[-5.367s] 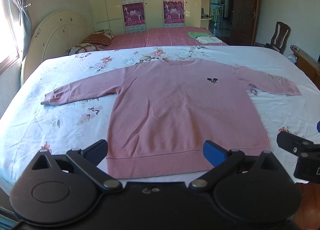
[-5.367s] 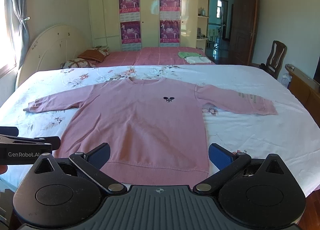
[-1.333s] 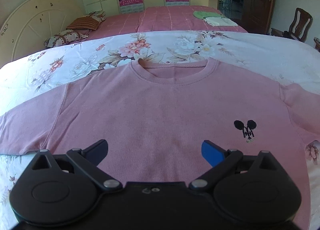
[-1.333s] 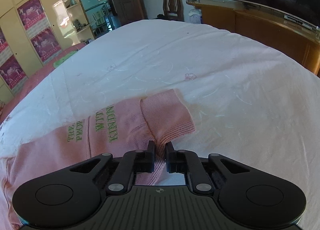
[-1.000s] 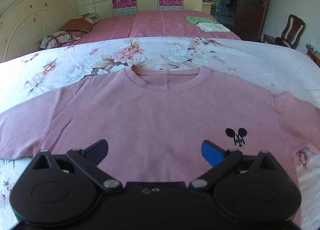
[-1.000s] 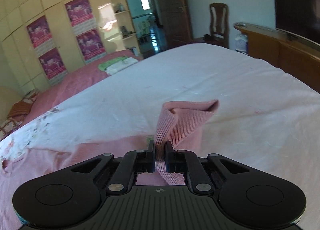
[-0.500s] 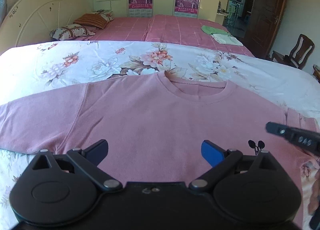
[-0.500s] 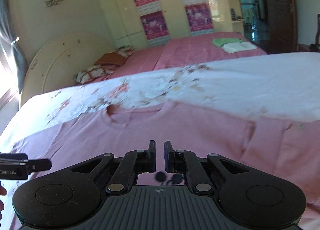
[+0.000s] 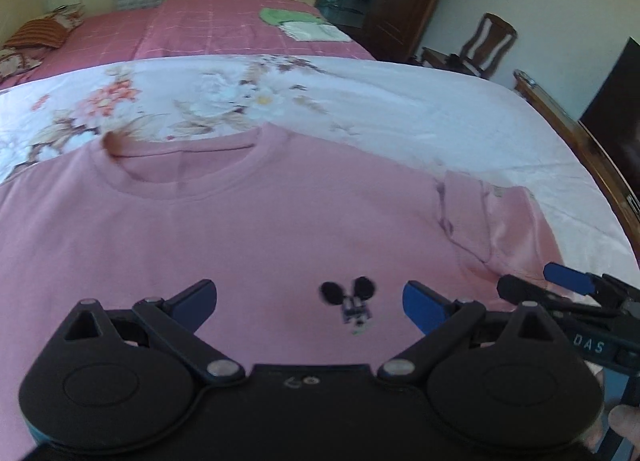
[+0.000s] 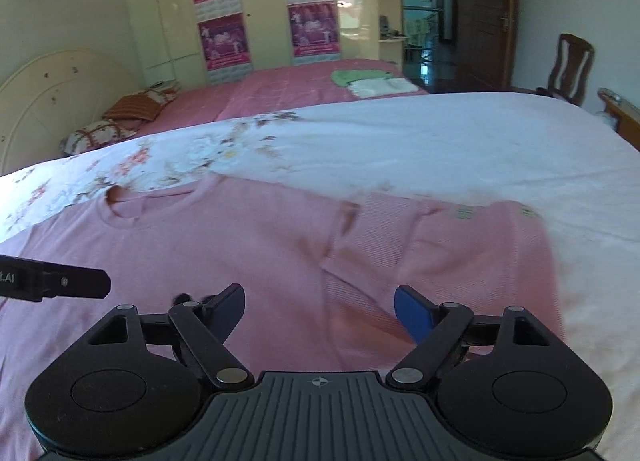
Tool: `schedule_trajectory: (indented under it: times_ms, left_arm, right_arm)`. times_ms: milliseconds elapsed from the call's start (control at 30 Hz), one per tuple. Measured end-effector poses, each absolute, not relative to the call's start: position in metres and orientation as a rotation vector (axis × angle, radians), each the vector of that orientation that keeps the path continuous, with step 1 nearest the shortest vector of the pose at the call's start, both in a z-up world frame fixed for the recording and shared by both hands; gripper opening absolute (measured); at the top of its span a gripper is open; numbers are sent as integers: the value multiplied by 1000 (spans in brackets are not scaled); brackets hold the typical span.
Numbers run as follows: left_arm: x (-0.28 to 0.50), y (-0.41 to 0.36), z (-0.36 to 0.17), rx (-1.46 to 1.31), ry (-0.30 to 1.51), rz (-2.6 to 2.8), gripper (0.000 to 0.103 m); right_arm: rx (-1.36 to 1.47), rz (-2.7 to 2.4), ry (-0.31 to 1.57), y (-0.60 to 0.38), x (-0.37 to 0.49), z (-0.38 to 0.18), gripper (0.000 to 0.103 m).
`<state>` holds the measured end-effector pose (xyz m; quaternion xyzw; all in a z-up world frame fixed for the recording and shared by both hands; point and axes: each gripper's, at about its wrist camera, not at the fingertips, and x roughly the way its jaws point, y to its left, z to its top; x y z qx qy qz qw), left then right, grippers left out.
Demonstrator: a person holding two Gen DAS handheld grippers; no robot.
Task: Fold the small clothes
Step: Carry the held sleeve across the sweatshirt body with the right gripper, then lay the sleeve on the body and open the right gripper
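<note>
A pink sweatshirt [image 9: 240,229] lies flat, front up, on the floral bed sheet [image 9: 360,101]; it also shows in the right wrist view [image 10: 224,245]. A small black mouse logo [image 9: 350,297] is on its chest. Its right sleeve [image 10: 440,253] is folded inward and lies over the shoulder, also seen in the left wrist view [image 9: 496,229]. My left gripper [image 9: 310,301] is open and empty over the chest. My right gripper [image 10: 320,307] is open and empty just in front of the folded sleeve, and appears at the right of the left wrist view [image 9: 560,281].
A second bed with a pink cover [image 10: 288,89] stands behind, with folded green and white cloths [image 10: 368,81] on it. A wooden chair [image 10: 570,65] and a wooden bed frame edge [image 9: 592,149] are at the right. Wardrobes [image 10: 256,5] line the back wall.
My right gripper carried the sleeve cuff inward over the sweatshirt, let it go and opened. My left gripper stayed open and shifted right over the chest.
</note>
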<state>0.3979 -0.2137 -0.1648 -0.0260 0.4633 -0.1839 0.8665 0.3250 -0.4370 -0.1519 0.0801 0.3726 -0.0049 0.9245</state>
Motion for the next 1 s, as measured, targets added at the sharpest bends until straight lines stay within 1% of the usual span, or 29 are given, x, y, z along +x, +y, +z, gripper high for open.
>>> schedule_trajectory:
  times_ms: [133,267,367,500,533,567,600,800,867,1000]
  left_arm:
    - [423,-270,-177,-33,1002,-490,98]
    - [442,-304,-190,-24,1029,-515,98]
    - [444,-298,-190,-73,1025,-471,99]
    - [445,-264,-184,-75,1005,-367,98]
    - [445,-254,-182,-66,997,-344,98]
    - [444,-243,-180,-59,987,-326,99]
    - [444,-233,-178,-55,977,-305,99]
    - [440,-185,-174,-62,954,-217,99]
    - [439,-179,-176,-60,955,-207,99]
    - [437,-173,-181,-68,959,-219,99]
  right_arm:
    - [190,-118,775,-472,298,-157,82]
    - [137,-187,749,-489,292,-156,82]
    - [107,-144,743,-486,306,-158,82]
    - [64,-39,732,-459,336,-164,81]
    - [58,-10,732,-450,347,-168,77]
    - [53,10,737,-444,355,-170,67]
    - [43,31,747,-437,365,-174,63]
    - [-14,42,794,-422,399,-201,63]
    - [74,62,802,-431,402,-201,41]
    - [149,70,801,-440,399,-196,35]
